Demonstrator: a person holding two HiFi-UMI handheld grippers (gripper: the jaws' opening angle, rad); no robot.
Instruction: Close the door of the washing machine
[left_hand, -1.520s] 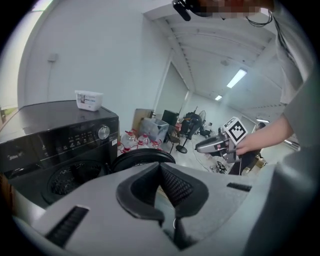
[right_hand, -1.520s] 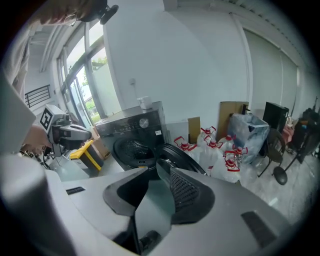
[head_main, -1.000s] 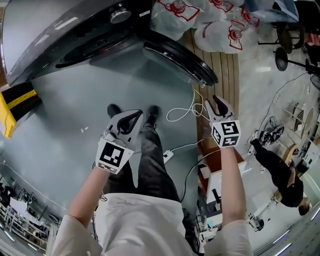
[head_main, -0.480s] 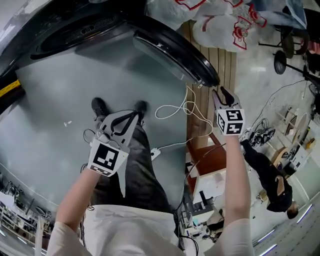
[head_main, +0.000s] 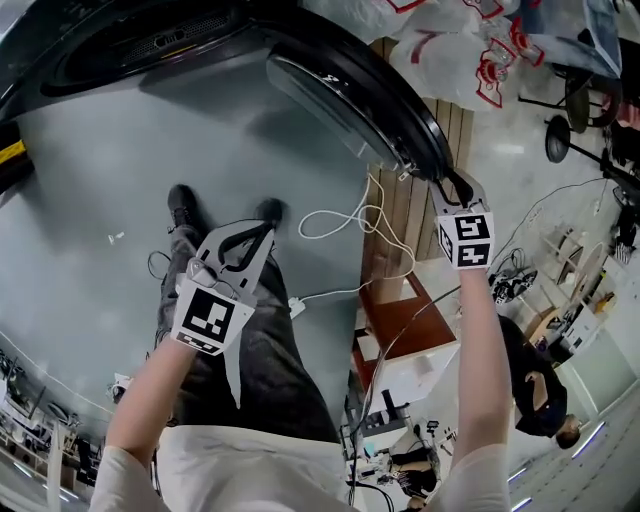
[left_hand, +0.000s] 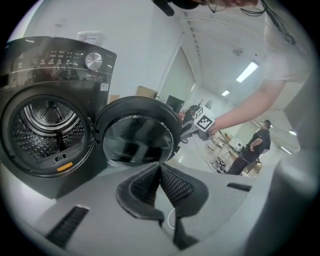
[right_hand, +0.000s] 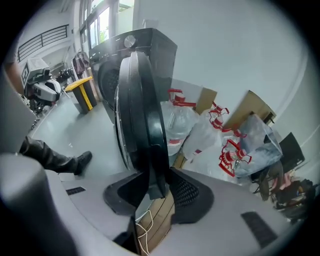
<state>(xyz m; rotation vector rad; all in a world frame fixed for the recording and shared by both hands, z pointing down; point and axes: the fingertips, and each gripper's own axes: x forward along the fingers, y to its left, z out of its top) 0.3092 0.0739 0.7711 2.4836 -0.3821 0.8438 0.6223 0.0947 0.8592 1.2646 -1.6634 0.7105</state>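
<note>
Right gripper (head_main: 452, 186) has reached the open door (head_main: 345, 95) rim at 1 o'clock, fingers just closing to pinch it; left gripper (head_main: 262, 232) idle, fingers pressed together; swing-shut likely next.

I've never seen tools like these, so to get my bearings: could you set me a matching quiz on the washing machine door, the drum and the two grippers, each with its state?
1. washing machine door
2. left gripper
3. right gripper
4. drum

A. fingers together, nothing held
B. swung open
C. fingers either side of the door's edge
D. exposed, shiny metal

Pairs: 1-B, 2-A, 3-C, 4-D. The right gripper's fingers have just been closing on that edge.
</note>
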